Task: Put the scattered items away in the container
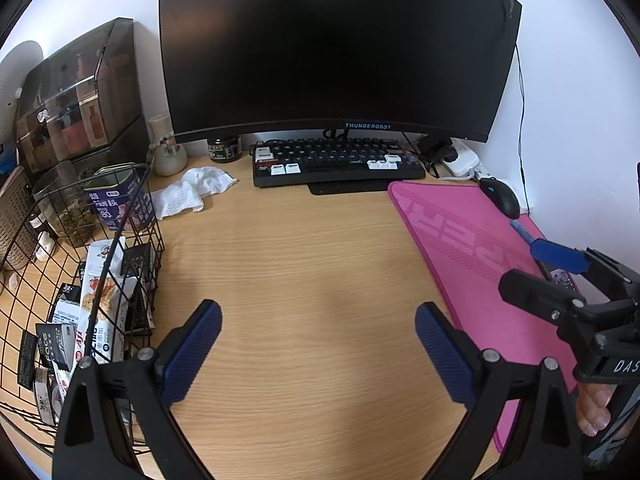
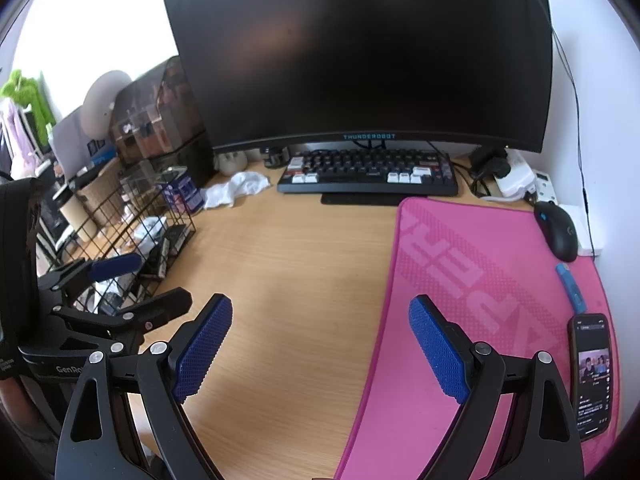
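A black wire basket (image 1: 150, 216) stands at the left of the wooden desk and holds several snack packets (image 1: 98, 304) and a purple tin (image 1: 120, 200); it also shows in the right wrist view (image 2: 176, 216). My left gripper (image 1: 318, 344) is open and empty above bare desk, just right of the basket. My right gripper (image 2: 320, 344) is open and empty over the desk by the pink mat's left edge. A crumpled white cloth (image 1: 192, 192) lies behind the basket. A blue stick (image 2: 570, 286) and a phone (image 2: 592, 372) lie on the pink mat (image 2: 480, 280).
A black monitor (image 1: 332, 48) and a keyboard (image 1: 336, 160) stand at the back. A black mouse (image 2: 560, 232) sits at the mat's far right, a power strip (image 2: 512, 176) behind it. A dark organiser box (image 1: 80, 92), a small jar (image 1: 224, 148) and a vase (image 1: 168, 148) stand at back left.
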Tool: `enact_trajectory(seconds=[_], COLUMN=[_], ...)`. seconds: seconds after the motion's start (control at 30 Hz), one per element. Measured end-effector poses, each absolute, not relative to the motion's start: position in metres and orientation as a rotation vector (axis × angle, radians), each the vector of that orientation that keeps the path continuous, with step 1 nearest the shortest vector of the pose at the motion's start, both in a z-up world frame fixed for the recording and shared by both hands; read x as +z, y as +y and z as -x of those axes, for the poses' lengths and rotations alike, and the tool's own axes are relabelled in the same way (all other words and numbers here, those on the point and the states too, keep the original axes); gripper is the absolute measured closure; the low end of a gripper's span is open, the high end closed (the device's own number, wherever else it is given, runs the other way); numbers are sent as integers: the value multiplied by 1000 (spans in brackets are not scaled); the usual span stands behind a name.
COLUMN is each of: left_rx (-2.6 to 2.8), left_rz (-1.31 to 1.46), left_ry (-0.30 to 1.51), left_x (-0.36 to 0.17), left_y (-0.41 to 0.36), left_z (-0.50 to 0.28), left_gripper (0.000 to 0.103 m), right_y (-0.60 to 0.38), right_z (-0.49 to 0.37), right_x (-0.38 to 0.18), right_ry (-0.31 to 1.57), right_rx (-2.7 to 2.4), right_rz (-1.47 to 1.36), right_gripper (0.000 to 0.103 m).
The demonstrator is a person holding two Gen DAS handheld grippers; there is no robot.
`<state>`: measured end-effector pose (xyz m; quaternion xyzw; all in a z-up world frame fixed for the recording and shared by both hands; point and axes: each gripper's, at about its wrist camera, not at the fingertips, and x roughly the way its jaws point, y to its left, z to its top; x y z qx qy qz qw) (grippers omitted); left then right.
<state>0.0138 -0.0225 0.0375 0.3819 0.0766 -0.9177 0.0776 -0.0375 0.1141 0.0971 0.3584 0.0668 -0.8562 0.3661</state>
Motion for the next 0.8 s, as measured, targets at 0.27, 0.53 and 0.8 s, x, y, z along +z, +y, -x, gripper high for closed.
enact_trajectory(seconds=[0.27, 0.53, 0.8], left_rx=[-2751, -2747, -2749], left_rz=[-1151, -1151, -1151], left_ry=[218, 221, 214], left_x=[36, 36, 37], left_y=[-20, -21, -21], left_z=[-13, -13, -14], left_gripper=[6, 6, 6], right_y=[114, 115, 113], right_z=[38, 36, 36], right_x=[95, 98, 95], right_ry=[168, 166, 171], right_rx=[-2191, -2198, -2182], right_rz=[-931, -922, -939], right_gripper=[12, 12, 12])
